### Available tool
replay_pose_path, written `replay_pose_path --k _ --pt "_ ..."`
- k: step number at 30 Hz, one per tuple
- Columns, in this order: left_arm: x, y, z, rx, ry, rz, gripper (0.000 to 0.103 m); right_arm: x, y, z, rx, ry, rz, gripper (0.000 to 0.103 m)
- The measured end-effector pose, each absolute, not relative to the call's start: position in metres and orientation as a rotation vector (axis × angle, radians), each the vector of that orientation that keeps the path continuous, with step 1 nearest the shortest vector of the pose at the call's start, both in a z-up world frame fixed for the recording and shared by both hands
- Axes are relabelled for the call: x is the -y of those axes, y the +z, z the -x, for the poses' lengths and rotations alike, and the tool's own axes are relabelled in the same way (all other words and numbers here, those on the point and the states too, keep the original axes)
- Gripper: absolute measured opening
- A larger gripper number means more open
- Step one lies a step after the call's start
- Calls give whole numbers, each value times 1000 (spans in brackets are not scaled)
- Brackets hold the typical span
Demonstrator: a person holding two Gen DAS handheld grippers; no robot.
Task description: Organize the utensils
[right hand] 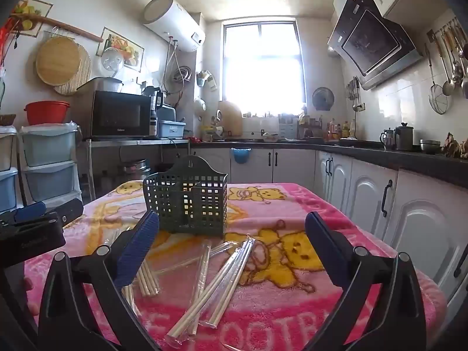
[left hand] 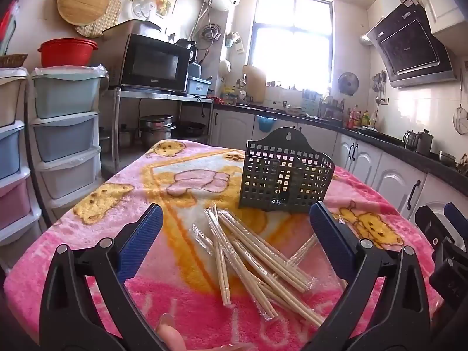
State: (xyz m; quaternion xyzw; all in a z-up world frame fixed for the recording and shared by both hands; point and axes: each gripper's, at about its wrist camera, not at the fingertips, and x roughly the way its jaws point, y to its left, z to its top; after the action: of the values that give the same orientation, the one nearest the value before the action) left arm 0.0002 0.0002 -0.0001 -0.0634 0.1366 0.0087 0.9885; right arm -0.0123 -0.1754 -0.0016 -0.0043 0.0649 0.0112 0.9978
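Several pairs of wooden chopsticks in clear plastic sleeves (left hand: 254,260) lie in a loose, crossed pile on the pink cartoon blanket (left hand: 96,234). Behind them a dark perforated utensil holder (left hand: 285,177) stands upright. My left gripper (left hand: 235,213) hovers above the pile, open wide, nothing between its blue pads. In the right wrist view the same chopsticks (right hand: 218,280) and the utensil holder (right hand: 187,200) appear, with my right gripper (right hand: 232,219) also open wide and holding nothing. The right gripper's body (left hand: 441,234) shows at the left view's right edge. The left gripper's body (right hand: 32,225) shows at the right view's left edge.
The blanket covers a table (right hand: 292,204) in a narrow kitchen. Stacked plastic drawers (left hand: 65,134) stand to the left, a microwave (left hand: 155,64) on a metal rack behind them. White cabinets under a dark counter (right hand: 380,158) run along the right. A fingertip (left hand: 169,333) shows at the bottom.
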Motion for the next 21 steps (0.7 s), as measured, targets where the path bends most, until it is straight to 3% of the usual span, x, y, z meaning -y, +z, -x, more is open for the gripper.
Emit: replay_pose_path --k 21 --pt "-6 -1 -1 -272 14 134 93 175 -3 11 -126 18 7 97"
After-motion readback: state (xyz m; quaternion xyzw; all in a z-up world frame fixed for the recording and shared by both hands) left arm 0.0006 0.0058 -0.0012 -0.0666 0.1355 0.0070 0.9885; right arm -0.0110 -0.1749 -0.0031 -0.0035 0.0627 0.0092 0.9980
